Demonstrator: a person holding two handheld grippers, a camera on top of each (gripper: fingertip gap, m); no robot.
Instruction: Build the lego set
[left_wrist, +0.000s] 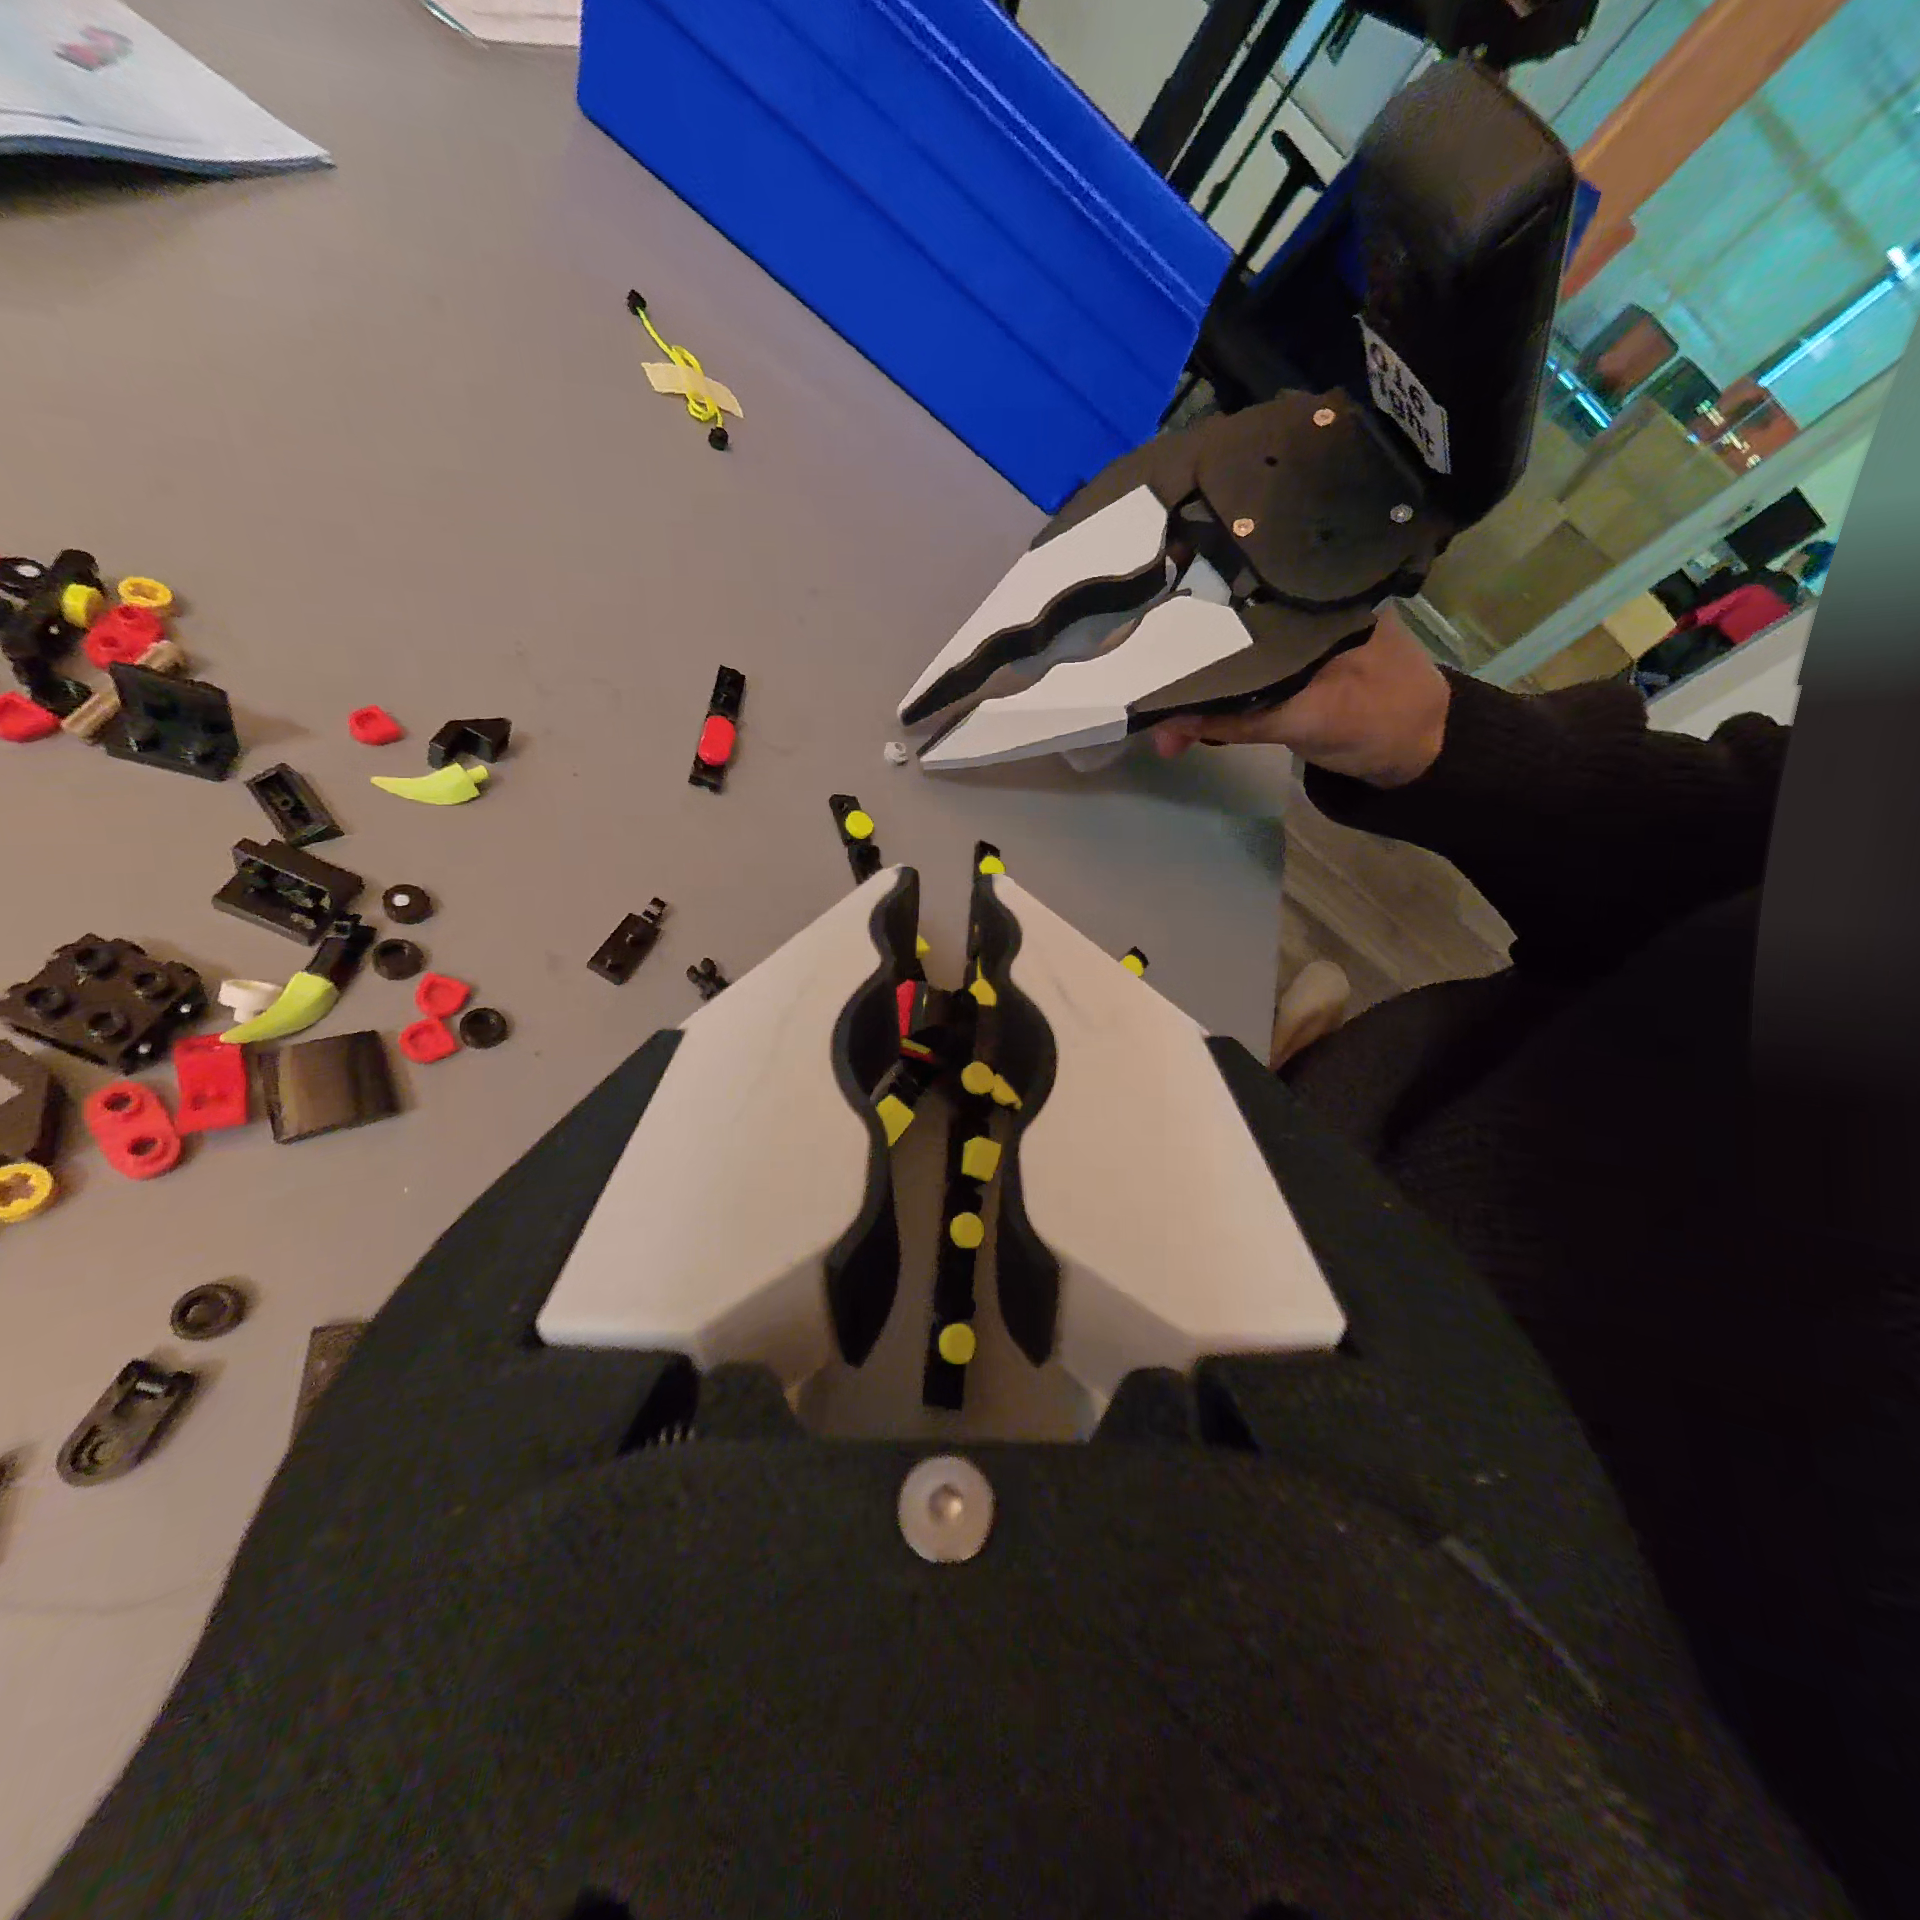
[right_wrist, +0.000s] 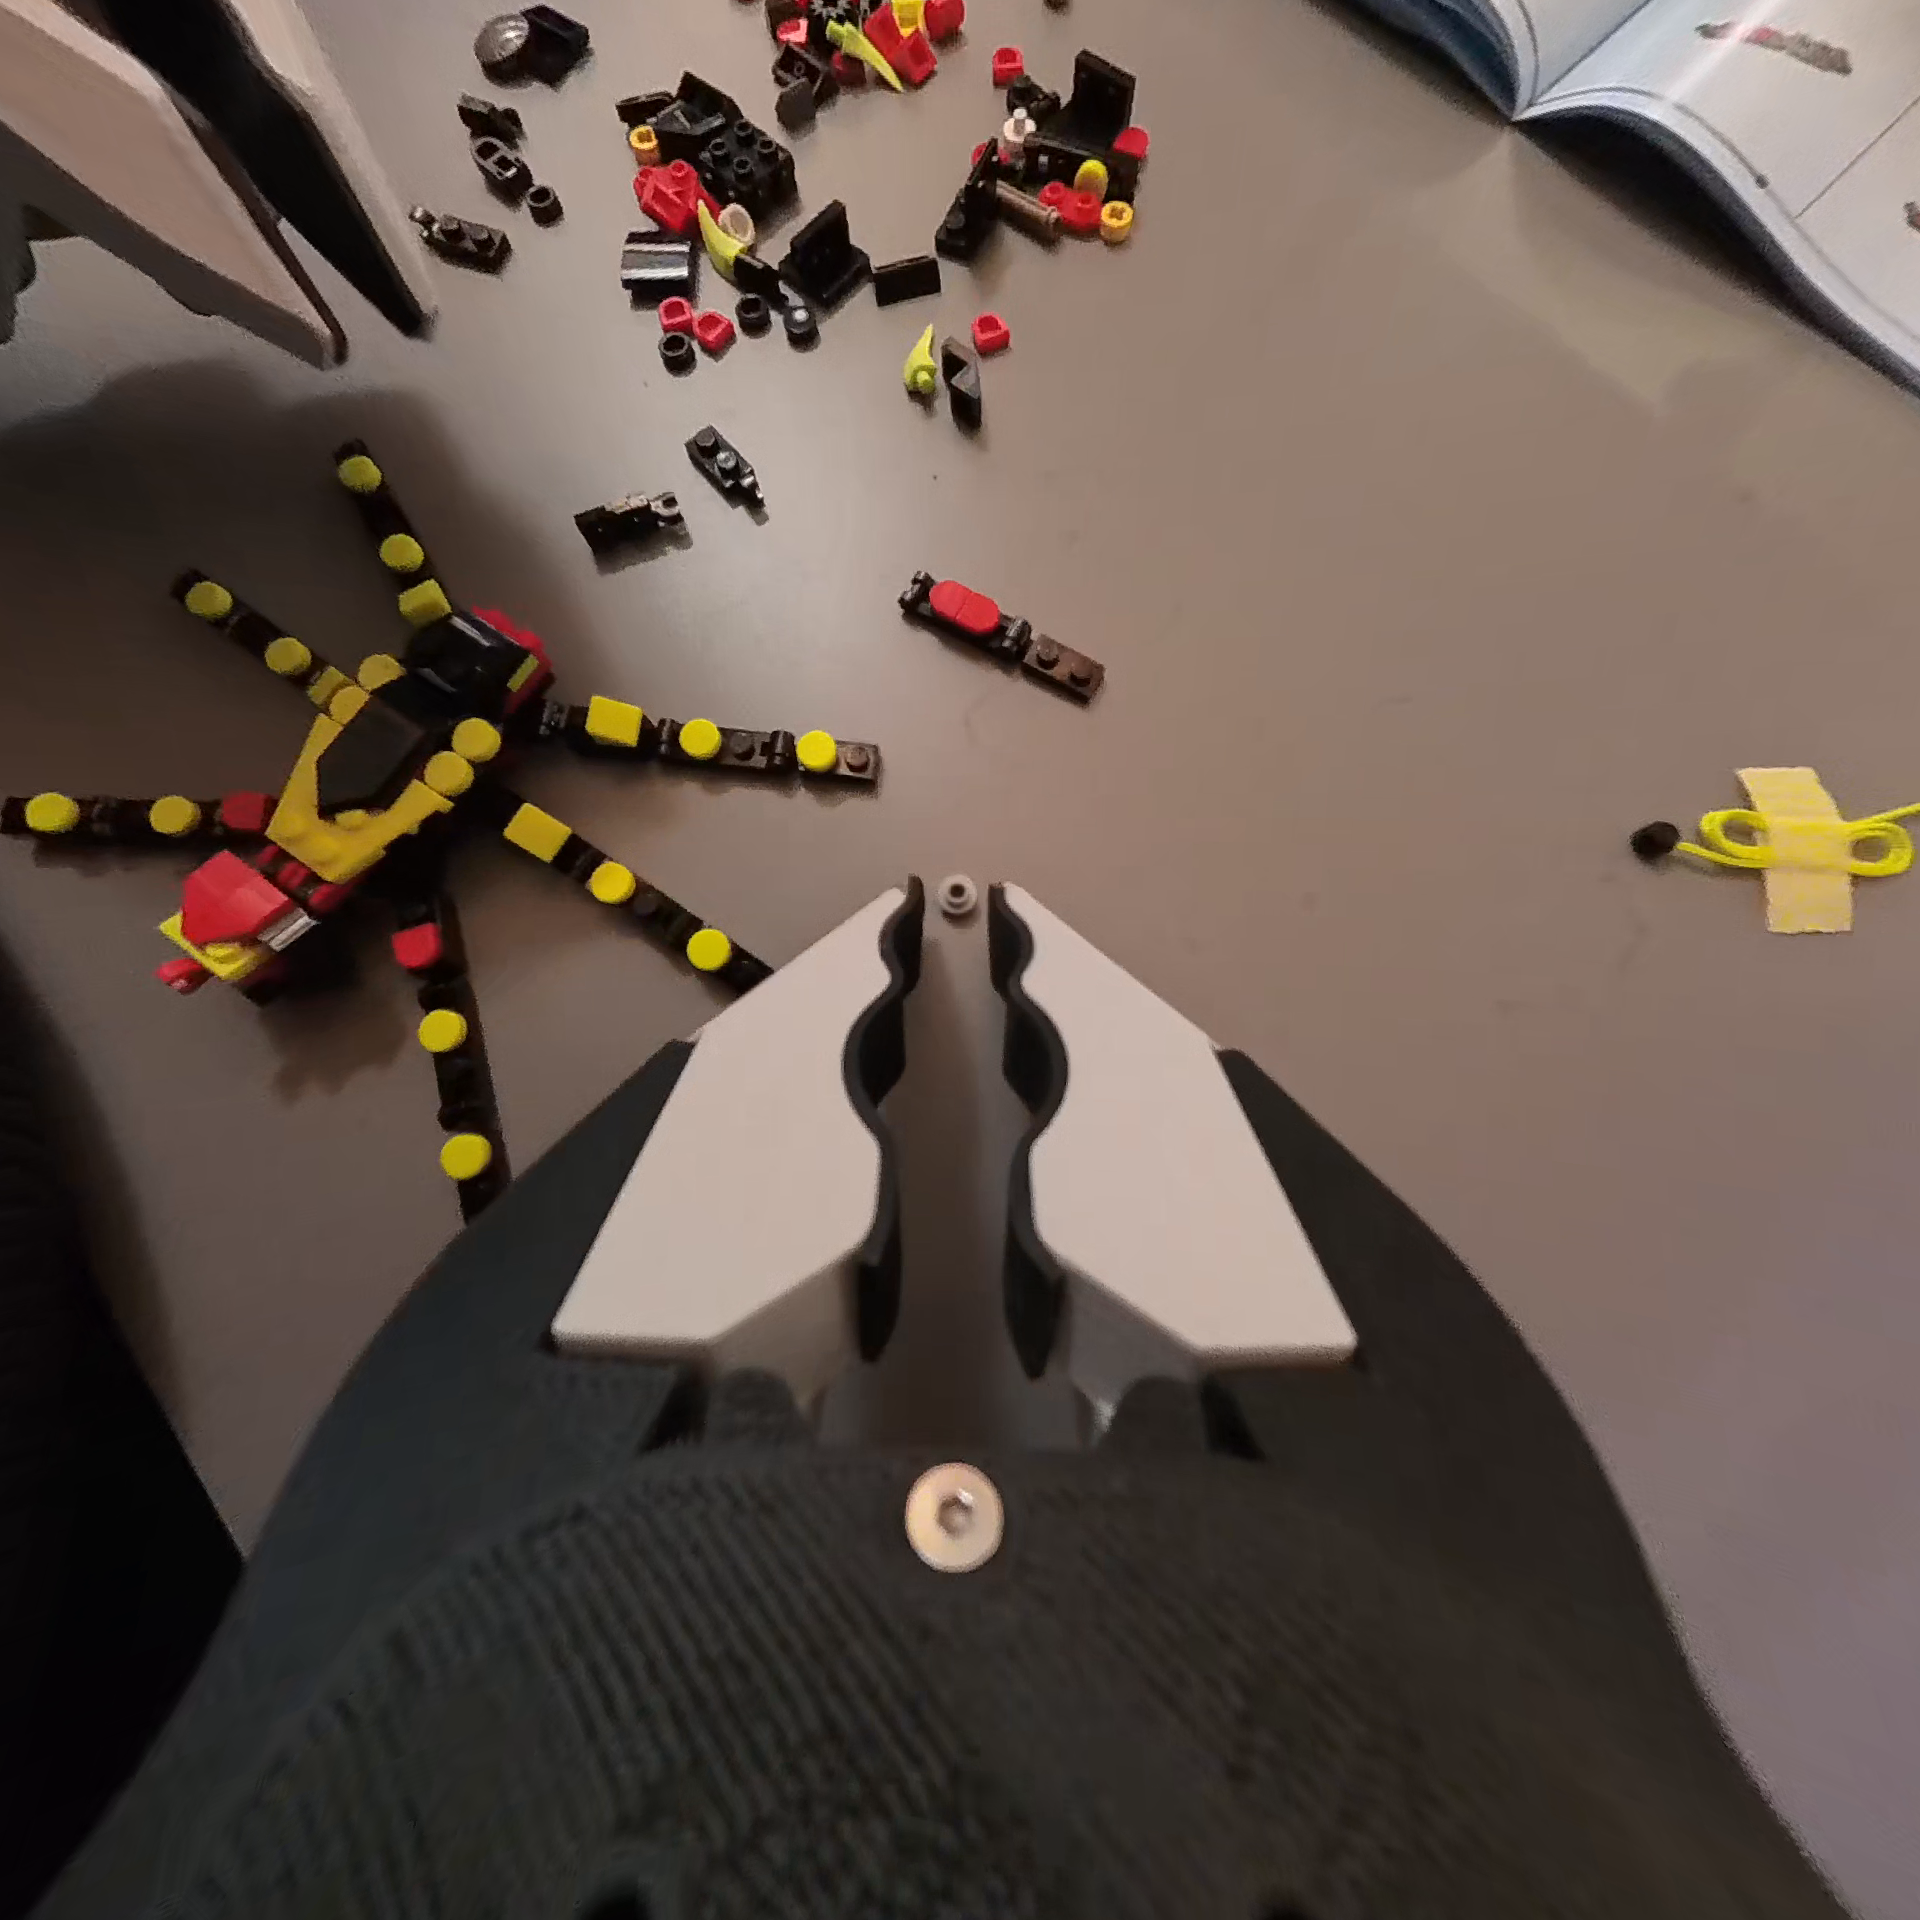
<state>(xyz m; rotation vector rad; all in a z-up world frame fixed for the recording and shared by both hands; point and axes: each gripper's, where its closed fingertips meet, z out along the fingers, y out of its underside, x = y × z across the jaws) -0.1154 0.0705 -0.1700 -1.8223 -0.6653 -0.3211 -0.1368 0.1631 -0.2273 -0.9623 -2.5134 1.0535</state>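
A black, yellow and red Lego spider (right_wrist: 353, 790) lies on the grey table, legs spread. My left gripper (left_wrist: 948, 883) hovers over it with a narrow gap and holds nothing; the spider's leg (left_wrist: 966, 1226) shows through the gap. The left gripper also shows at the top left of the right wrist view (right_wrist: 379, 327). My right gripper (right_wrist: 954, 896) is slightly open, low on the table, with a tiny grey round stud (right_wrist: 956, 896) between its tips. In the left wrist view the right gripper (left_wrist: 912, 736) sits right of the spider, the stud (left_wrist: 896, 751) at its tips.
A short black strip with a red tile (right_wrist: 997, 629) lies ahead of the right gripper. Loose black, red and yellow pieces (right_wrist: 831, 177) are scattered beyond. An open instruction booklet (right_wrist: 1714, 125), a taped yellow string (right_wrist: 1797, 847) and a blue bin (left_wrist: 914, 218) lie around. The table edge (left_wrist: 1278, 935) is close.
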